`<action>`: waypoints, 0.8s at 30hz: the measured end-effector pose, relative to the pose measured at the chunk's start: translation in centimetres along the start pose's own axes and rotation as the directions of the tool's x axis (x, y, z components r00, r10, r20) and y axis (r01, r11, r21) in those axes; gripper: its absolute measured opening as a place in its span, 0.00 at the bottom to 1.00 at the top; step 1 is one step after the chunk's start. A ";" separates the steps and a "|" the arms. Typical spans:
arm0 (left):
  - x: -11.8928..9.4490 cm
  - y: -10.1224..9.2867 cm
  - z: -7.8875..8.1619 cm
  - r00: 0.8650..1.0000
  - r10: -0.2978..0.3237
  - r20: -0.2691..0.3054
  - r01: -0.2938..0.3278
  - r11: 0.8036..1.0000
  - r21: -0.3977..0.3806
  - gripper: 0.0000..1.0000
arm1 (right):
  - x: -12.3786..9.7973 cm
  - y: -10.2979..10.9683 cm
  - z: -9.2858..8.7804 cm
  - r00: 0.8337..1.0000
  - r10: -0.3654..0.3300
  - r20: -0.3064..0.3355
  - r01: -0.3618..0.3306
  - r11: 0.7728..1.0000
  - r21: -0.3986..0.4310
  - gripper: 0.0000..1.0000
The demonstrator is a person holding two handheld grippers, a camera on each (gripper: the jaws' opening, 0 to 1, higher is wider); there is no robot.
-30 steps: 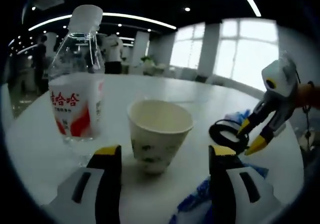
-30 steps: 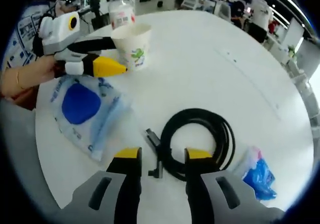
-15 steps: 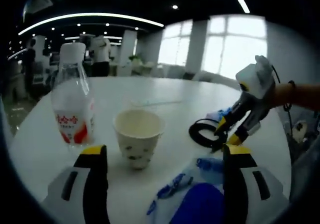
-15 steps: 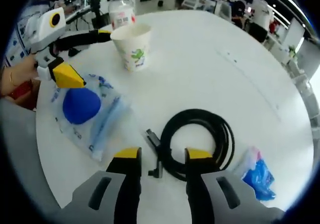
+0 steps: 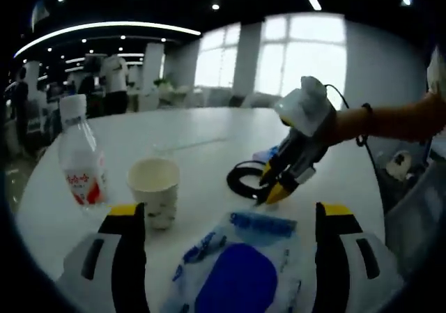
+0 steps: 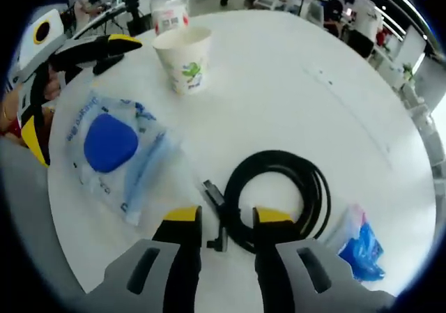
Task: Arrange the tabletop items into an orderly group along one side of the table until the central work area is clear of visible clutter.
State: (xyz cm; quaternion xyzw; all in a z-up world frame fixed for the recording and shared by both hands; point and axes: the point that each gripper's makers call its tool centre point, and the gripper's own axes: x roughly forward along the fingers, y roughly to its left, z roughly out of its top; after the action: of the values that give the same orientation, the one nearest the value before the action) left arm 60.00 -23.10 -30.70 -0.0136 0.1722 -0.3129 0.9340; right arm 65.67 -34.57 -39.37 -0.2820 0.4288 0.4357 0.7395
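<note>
sitting on a round white bench [image 6: 293,69] are five things: a water bottle [image 5: 79,153], a paper cup [image 5: 153,191], a clear bag with a blue pad inside [image 6: 115,149], a coiled black cable [image 6: 275,201] and a small blue packet [image 6: 359,247].

in the left gripper view, the left gripper [image 5: 230,219] is reaching in from the bench edge with its jaws standing wide apart, holding nothing. the clear bag [image 5: 237,271] is lying flat between those jaws. the cup is standing upright just beyond the left jaw, and the bottle, capped in white with a red and white label, is standing upright beside the cup on its far left. further right, the right gripper [image 5: 275,187] is pointing down at the near edge of the black cable [image 5: 244,180], held by a hand with a band on the wrist.

in the right gripper view, the right gripper [image 6: 219,219] is hovering with its jaws a little apart and empty, their yellow tips sitting at the near rim of the cable coil, beside the cable's plug end. the blue packet is lying just right of the coil. the cup [image 6: 182,58] and the bottle [image 6: 169,10] are standing together at the far side, and the left gripper [image 6: 66,83] is spread open across the bag's left edge.
</note>
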 end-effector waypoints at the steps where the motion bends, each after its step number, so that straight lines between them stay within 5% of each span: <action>1: 0.0 -0.1 -0.2 1.000 -0.004 -0.012 0.004 1.000 0.001 0.99 | 0.1 0.0 0.0 1.000 0.002 0.000 -0.002 1.000 0.003 0.28; 24: -1.7 -1.8 -0.4 0.998 -0.047 -0.036 0.047 0.999 -0.003 0.98 | 0.8 0.1 -0.2 0.999 0.031 -0.030 -0.032 0.999 -0.019 0.14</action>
State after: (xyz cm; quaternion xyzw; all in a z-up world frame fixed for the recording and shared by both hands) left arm 57.56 -23.47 -30.31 -0.0130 0.1889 -0.3348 0.9231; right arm 65.73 -34.39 -40.16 -0.2888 0.4398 0.4473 0.7232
